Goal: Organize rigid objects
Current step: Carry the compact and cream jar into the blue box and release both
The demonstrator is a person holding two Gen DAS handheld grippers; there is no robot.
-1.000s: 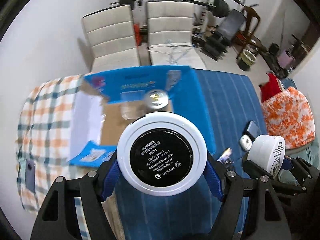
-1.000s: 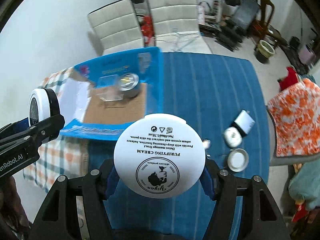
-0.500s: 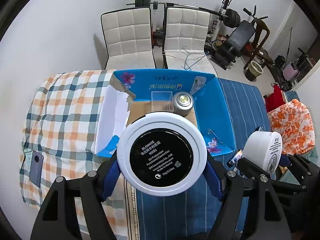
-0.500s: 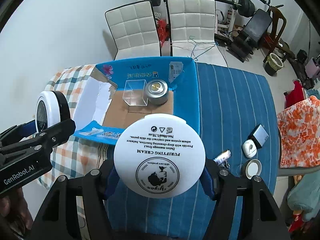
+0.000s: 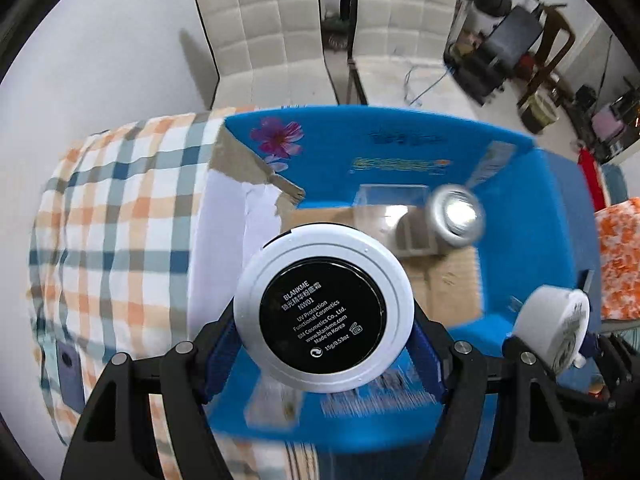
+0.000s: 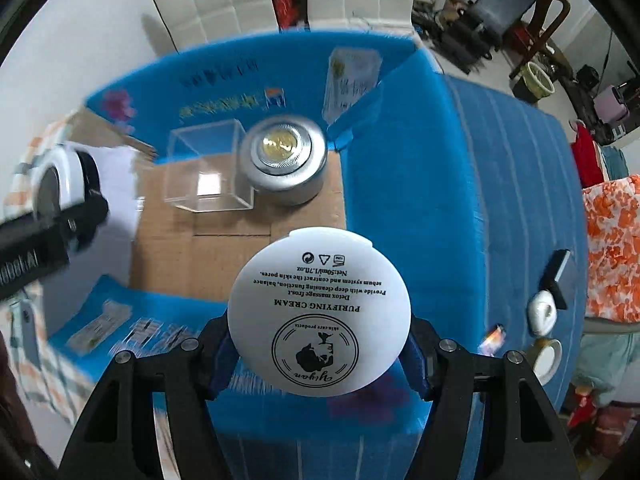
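My left gripper (image 5: 324,320) is shut on a round white compact (image 5: 323,309) with a black labelled base. It hangs above the near left part of an open blue cardboard box (image 5: 400,148). My right gripper (image 6: 319,322) is shut on a white cream jar (image 6: 319,312), base toward the camera, over the same box (image 6: 380,184). Inside the box stand a clear plastic cube (image 6: 208,172) and a silver tin (image 6: 285,168) against the far wall. The right gripper's jar (image 5: 554,330) shows at the lower right of the left wrist view. The compact (image 6: 60,184) shows at the left of the right wrist view.
The box lies on a table with a checked cloth (image 5: 112,220) to the left and a blue striped cloth (image 6: 512,168) to the right. Small items (image 6: 542,312) lie on the blue cloth. A phone (image 5: 70,372) rests on the checked cloth. Two white chairs (image 5: 272,36) stand behind.
Both grippers have come down and toward the box, which now looks much larger in both views. Each still holds its round item.
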